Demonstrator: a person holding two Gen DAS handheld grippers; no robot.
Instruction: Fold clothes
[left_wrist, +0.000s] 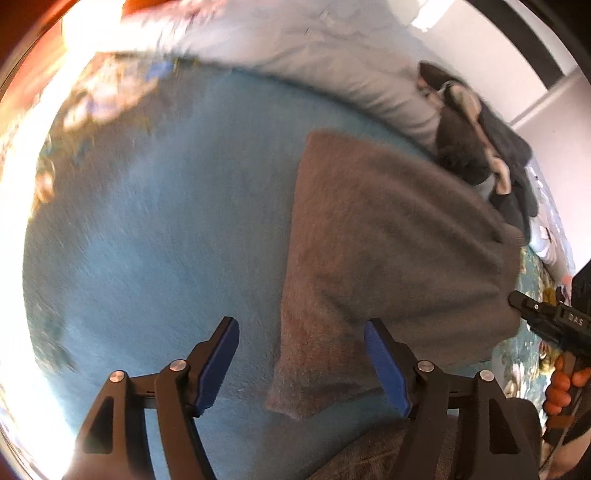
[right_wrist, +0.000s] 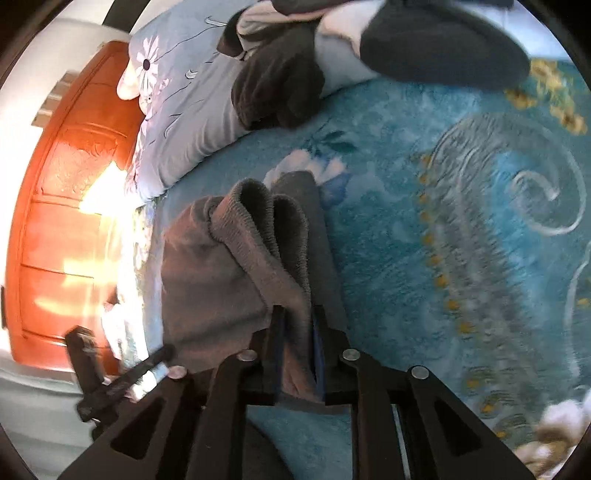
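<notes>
A brown fleecy garment (left_wrist: 388, 240) lies folded on the teal blanket (left_wrist: 166, 221), filling the right half of the left wrist view. My left gripper (left_wrist: 300, 325) hangs open just above the garment's near left edge, and its blue pads (left_wrist: 386, 365) hold nothing. At the far right edge a hand (left_wrist: 561, 387) holds my right gripper (left_wrist: 517, 295). In the right wrist view my right gripper (right_wrist: 297, 314) is shut on a bunched fold of the brown garment (right_wrist: 229, 258), whose layered edges stick up ahead of the fingers. The left gripper (right_wrist: 123, 345) shows at lower left.
A pile of dark clothes (right_wrist: 280, 81) rests on a grey flowered pillow (right_wrist: 177, 110) at the far side of the bed. An orange wooden headboard (right_wrist: 66, 221) runs along the left. The patterned teal blanket (right_wrist: 461, 221) stretches to the right.
</notes>
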